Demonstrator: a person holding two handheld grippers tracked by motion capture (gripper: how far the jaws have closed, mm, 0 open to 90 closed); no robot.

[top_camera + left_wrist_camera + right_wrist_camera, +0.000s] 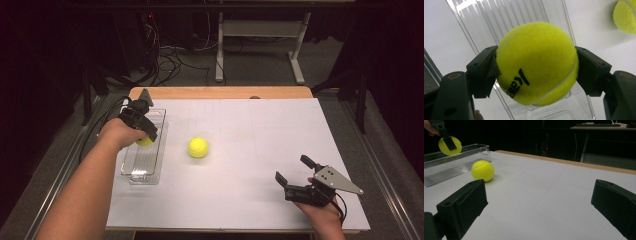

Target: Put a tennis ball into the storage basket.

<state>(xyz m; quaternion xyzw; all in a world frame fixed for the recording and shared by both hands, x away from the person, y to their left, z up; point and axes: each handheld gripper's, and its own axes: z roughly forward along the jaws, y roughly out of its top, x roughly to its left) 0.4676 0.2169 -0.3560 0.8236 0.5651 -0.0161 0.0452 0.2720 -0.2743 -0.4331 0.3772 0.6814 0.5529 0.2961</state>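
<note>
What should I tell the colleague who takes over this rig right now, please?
Left gripper: shut on a tennis ball, held over the clear tray at the table's left side; it looks not yet released.
Right gripper: open, holding nothing, low over the white table near its front right corner.
Second tennis ball: lying loose on the table, just right of the tray, untouched.
Done: one ball picked up and brought to the tray.
Probably left: let that ball go into the tray, then fetch the second ball, if both belong there.
</note>
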